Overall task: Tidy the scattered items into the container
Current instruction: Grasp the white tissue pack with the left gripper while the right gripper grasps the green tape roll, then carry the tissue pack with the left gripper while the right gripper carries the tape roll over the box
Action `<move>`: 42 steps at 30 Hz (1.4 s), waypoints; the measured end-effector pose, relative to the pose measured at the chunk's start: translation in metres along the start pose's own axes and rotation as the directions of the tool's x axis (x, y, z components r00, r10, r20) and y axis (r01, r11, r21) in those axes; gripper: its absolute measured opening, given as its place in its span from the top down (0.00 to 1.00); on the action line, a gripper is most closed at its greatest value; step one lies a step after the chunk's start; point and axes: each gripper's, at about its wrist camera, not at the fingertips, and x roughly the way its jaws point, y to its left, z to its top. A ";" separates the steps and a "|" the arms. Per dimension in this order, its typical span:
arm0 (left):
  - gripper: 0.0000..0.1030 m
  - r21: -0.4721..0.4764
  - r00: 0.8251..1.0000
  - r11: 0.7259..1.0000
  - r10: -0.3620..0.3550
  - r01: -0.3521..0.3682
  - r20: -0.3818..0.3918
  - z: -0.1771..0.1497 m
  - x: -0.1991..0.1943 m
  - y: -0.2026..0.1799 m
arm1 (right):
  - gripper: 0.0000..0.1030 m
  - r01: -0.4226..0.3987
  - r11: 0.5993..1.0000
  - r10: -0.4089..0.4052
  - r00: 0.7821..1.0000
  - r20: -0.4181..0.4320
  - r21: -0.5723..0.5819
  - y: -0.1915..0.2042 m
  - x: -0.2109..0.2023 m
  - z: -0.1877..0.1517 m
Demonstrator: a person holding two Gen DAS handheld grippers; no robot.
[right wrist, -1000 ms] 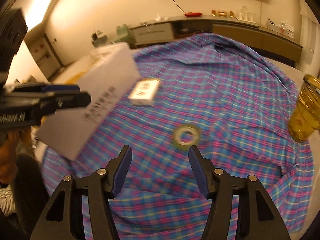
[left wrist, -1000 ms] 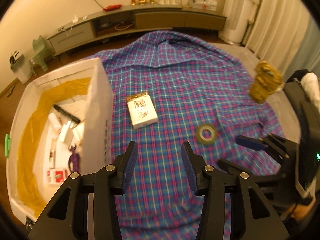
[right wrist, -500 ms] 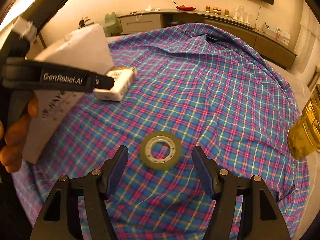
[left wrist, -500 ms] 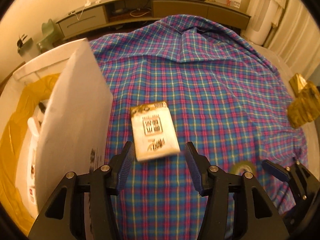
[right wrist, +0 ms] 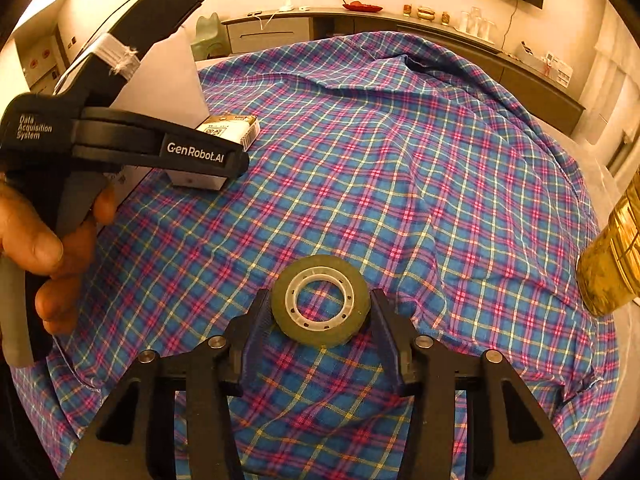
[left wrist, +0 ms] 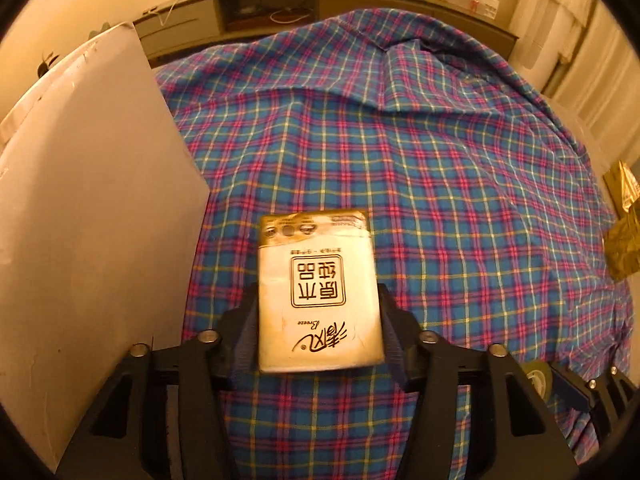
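Both grippers straddle their items on the plaid cloth (left wrist: 420, 152).

Left gripper (left wrist: 318, 332) pads flank the packet (left wrist: 318, 296), contact unclear; box wall (left wrist: 88, 200) close at 9 o'clock.
Right gripper (right wrist: 320, 320) brackets the tape roll (right wrist: 320, 305), slight gaps; open cloth toward 12.

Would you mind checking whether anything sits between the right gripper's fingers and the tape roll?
Nothing visible does. The tape roll lies flat on the plaid cloth, already between the right gripper fingers, with no other item in the gap.
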 end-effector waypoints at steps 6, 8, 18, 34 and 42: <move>0.48 -0.004 1.000 1.000 -0.011 0.011 0.021 -0.005 -0.010 0.005 | 0.52 -0.090 0.988 0.088 0.996 0.018 0.128 -0.016 -0.009 0.004; 0.48 -0.006 0.999 1.000 -0.024 0.024 0.029 -0.008 -0.016 0.004 | 0.52 -0.110 0.982 0.107 0.994 0.031 0.150 -0.018 -0.013 0.005; 0.48 -0.018 0.994 0.996 -0.090 0.091 0.056 -0.029 -0.049 0.004 | 0.52 -0.206 0.960 0.194 0.977 0.084 0.188 -0.016 -0.032 0.008; 0.48 0.037 0.984 0.991 -0.136 0.132 0.115 -0.077 -0.118 0.002 | 0.52 -0.281 0.943 0.261 0.957 0.129 0.177 -0.003 -0.056 0.007; 0.48 0.007 0.983 0.990 -0.143 0.143 0.118 -0.102 -0.140 0.013 | 0.52 -0.292 0.944 0.272 0.952 0.140 0.155 0.006 -0.068 0.001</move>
